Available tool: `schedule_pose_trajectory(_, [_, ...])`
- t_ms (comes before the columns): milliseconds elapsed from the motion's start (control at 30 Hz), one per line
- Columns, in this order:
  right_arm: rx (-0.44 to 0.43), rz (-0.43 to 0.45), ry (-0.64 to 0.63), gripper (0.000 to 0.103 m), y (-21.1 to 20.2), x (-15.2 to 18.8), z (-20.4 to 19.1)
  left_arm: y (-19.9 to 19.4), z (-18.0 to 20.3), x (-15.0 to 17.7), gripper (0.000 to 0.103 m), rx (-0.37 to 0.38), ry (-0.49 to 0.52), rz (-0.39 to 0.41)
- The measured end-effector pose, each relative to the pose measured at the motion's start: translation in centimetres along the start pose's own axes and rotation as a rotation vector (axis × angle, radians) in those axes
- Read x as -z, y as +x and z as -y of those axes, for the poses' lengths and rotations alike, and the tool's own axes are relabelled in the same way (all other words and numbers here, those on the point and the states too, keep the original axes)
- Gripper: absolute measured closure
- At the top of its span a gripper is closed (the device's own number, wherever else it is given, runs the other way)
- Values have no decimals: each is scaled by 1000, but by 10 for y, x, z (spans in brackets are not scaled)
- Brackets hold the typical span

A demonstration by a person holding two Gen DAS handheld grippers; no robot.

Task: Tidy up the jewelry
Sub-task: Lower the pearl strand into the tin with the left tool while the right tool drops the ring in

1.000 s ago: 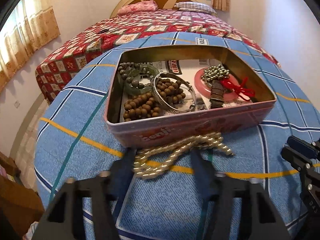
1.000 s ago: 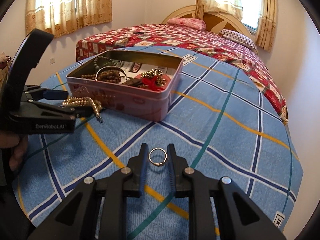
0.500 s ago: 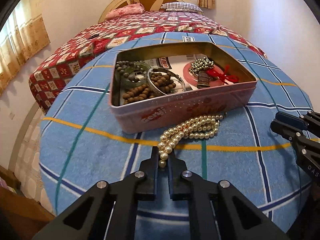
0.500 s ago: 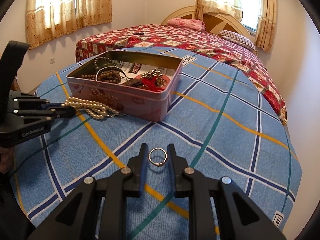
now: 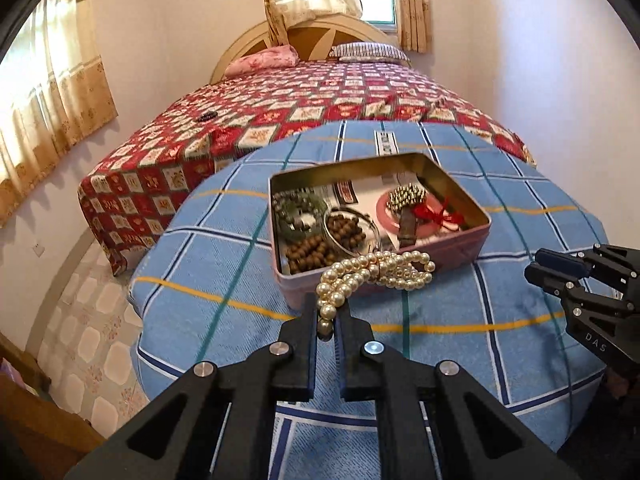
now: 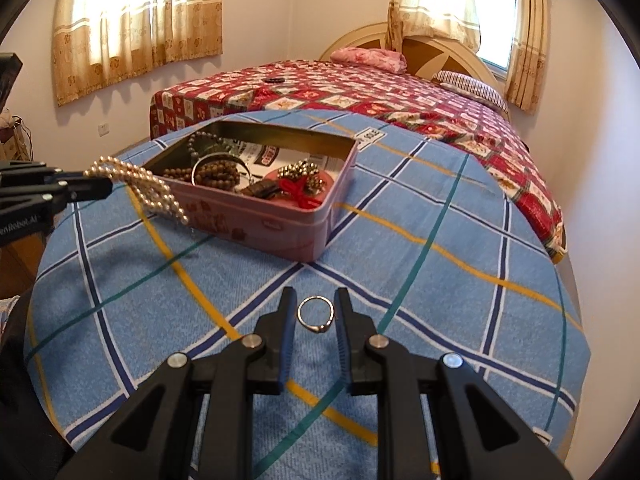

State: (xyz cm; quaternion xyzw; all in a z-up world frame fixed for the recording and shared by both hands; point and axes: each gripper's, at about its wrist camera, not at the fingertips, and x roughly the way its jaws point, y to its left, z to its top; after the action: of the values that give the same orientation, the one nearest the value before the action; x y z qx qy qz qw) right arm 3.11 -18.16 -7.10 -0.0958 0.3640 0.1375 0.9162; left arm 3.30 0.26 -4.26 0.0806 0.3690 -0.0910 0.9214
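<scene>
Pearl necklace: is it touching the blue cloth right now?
Apart. In the right wrist view the pearl necklace hangs from the left tool, its lowest beads clear of the blue cloth.

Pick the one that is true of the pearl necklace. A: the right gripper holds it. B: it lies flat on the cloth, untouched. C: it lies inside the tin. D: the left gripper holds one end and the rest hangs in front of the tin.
D: the left gripper is shut on one end of the pearl necklace, whose loops hang off the cloth in front of the tin; the right gripper has only a ring between its fingers.
</scene>
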Motion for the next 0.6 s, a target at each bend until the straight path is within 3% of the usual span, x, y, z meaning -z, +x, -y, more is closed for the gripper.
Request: schedule_pose_trajectory(600, [14,70,-41,82,-7,-39,1,-11,-12,-38,97,-15,3,81])
